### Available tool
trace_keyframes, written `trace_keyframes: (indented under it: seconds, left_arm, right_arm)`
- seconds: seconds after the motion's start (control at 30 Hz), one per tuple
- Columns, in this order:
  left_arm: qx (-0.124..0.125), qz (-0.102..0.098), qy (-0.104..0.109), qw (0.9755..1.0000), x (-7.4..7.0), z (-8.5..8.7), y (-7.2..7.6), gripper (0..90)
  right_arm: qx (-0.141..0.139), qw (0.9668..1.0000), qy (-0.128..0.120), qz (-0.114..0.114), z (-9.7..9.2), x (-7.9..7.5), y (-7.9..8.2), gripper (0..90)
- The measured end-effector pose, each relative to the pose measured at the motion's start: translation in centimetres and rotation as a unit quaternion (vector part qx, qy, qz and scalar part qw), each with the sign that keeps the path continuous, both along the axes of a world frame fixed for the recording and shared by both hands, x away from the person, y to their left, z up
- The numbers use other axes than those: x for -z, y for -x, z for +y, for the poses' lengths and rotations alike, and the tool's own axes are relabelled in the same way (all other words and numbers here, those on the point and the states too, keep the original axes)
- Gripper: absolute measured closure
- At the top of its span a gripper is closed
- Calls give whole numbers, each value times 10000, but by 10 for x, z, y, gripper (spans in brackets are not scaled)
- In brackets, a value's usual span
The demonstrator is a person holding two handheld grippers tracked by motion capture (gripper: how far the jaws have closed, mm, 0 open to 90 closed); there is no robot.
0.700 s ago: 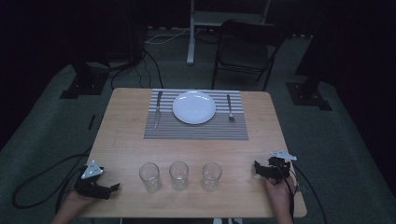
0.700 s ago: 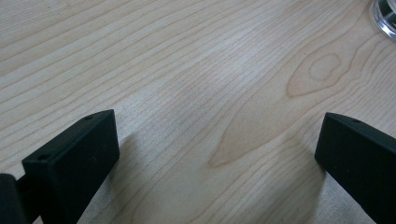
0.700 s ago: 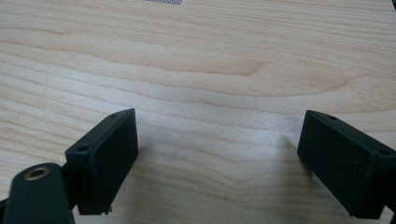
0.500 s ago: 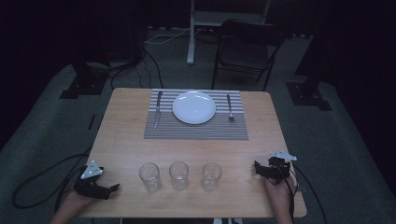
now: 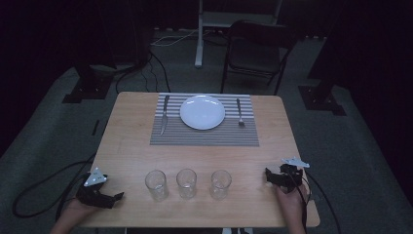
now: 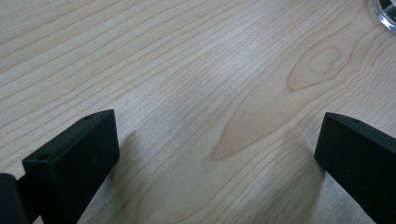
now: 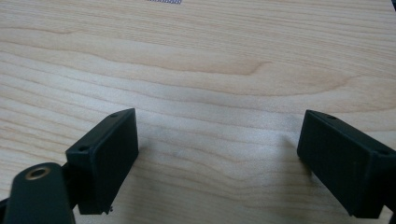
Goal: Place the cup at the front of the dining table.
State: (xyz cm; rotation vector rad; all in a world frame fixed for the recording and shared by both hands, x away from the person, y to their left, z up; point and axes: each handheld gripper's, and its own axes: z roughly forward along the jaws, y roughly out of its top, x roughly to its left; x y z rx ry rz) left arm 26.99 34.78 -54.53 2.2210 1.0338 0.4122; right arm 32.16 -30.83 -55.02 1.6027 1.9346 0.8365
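Three clear empty glasses stand upright in a row near the table's front edge: left [image 5: 156, 185], middle [image 5: 186, 183], right [image 5: 220, 184]. My left gripper [image 5: 116, 197] rests on the wood at the front left, apart from the left glass, pointing toward it. In the left gripper view my left gripper [image 6: 215, 135] has its jaws wide apart over bare wood, with a glass base [image 6: 385, 10] at the top right corner. My right gripper [image 5: 269, 175] lies at the front right, beside the right glass without touching it. The right gripper view shows my right gripper [image 7: 217, 135] open over bare wood.
A striped grey placemat [image 5: 204, 136] lies at the far middle of the wooden table [image 5: 131, 146], with a white plate [image 5: 202, 111], a knife [image 5: 164, 114] on its left and a fork [image 5: 239, 113] on its right. A folding chair [image 5: 255, 53] stands beyond the table.
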Motion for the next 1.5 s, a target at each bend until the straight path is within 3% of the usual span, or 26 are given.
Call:
trace_keyframes:
  seconds: [0.17, 0.4, 0.53, 0.67, 0.8, 0.97, 1.2, 1.33, 1.5]
  left_arm:
    - [103, -7, -6, 9999, 0, 1, 0, 3]
    - [16, 49, -51, 10000, -2, -1, -3, 14]
    - [87, 69, -143, 9998, -4, -2, -2, 28]
    - [184, 174, -46, 9997, -7, -1, 0, 38]
    - [277, 131, -74, 9995, -11, -4, 4, 44]
    - [378, 78, -58, 9992, -21, -9, 6, 44]
    - [499, -16, 188, 9986, -35, -10, 7, 44]
    - [566, -96, 90, 9983, -46, -15, 6, 44]
    - [764, -220, 178, 9967, -65, -21, 5, 44]
  right_arm:
    - [2, 10000, 6, 0, 0, 0, 0, 124]
    - [6, 10000, 4, 1, 0, 0, 0, 124]
    - [6, 10000, 2, 2, 0, 0, 0, 124]
    - [5, 10000, 3, 1, 0, 0, 0, 124]
    - [4, 10000, 3, 1, 0, 0, 0, 124]
    - [5, 10000, 2, 1, 0, 0, 0, 124]
    - [5, 10000, 2, 2, 0, 0, 0, 124]
    - [5, 10000, 2, 2, 0, 0, 0, 124]
    - [5, 10000, 2, 1, 0, 0, 0, 124]
